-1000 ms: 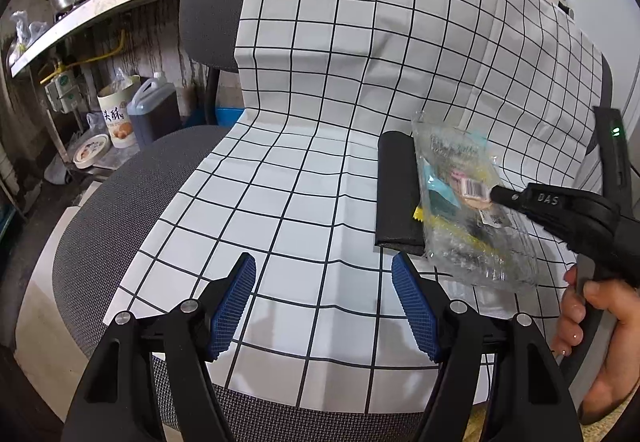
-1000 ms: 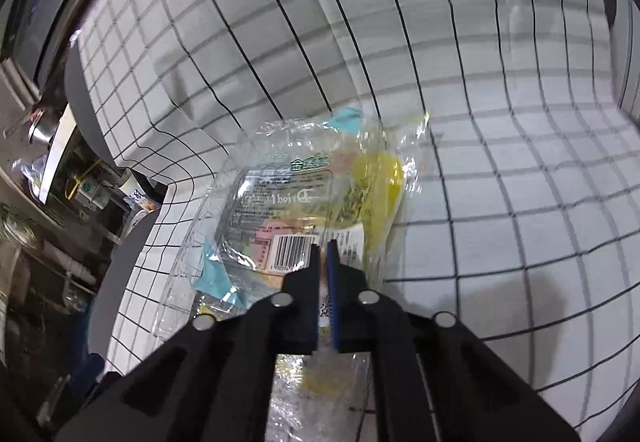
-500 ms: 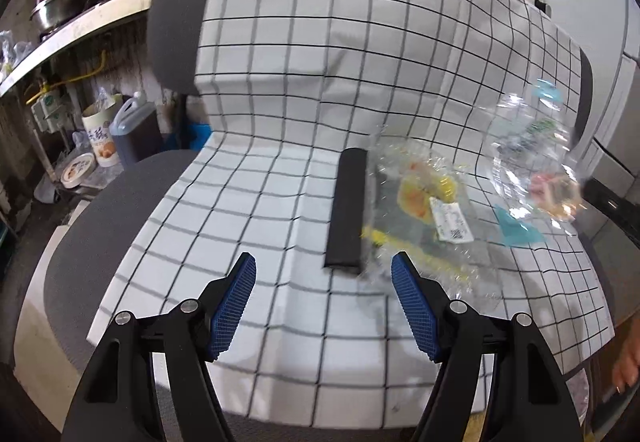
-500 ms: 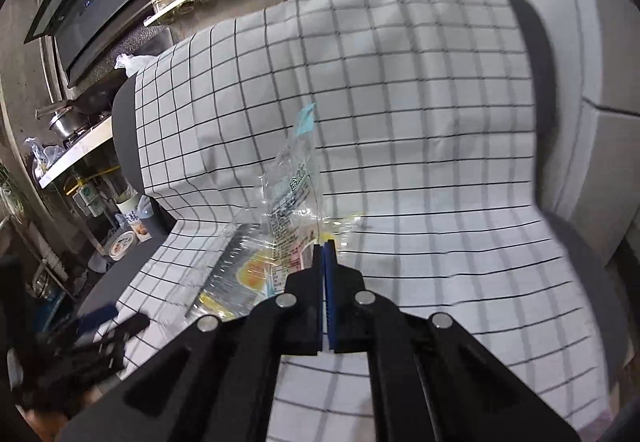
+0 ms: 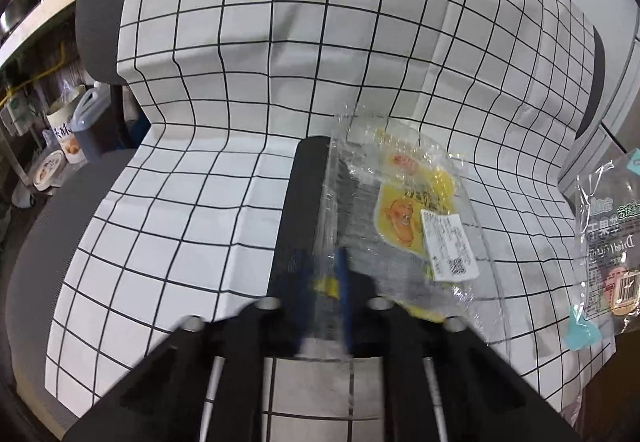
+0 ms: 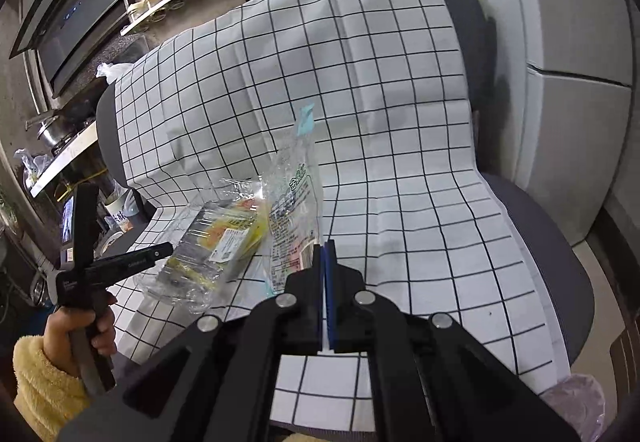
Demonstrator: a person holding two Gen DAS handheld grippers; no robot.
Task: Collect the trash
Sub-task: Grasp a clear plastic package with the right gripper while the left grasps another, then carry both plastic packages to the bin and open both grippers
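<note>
chair back (image 5: 340, 22) blocks behind, checked cloth (image 6: 420, 210) open rightward

We see white cloth (image 5: 224, 178) with black grid, grey chair (image 6: 536, 238), clear wrapper (image 5: 404, 218) with yellow print.

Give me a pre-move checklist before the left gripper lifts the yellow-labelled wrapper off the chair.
1. Right gripper clamped on the clear plastic wrapper with the barcode: ok.
2. Left gripper closing around the edge of the crinkled clear wrapper with the yellow label: blurred, cannot tell if gripped.
3. Flat black rectangular object clear of the pinch: cannot tell; it lies against the wrapper.
4. Checked white cloth not caught: cannot tell.
5. Held wrapper apart from the other: ok in the left wrist view.
</note>
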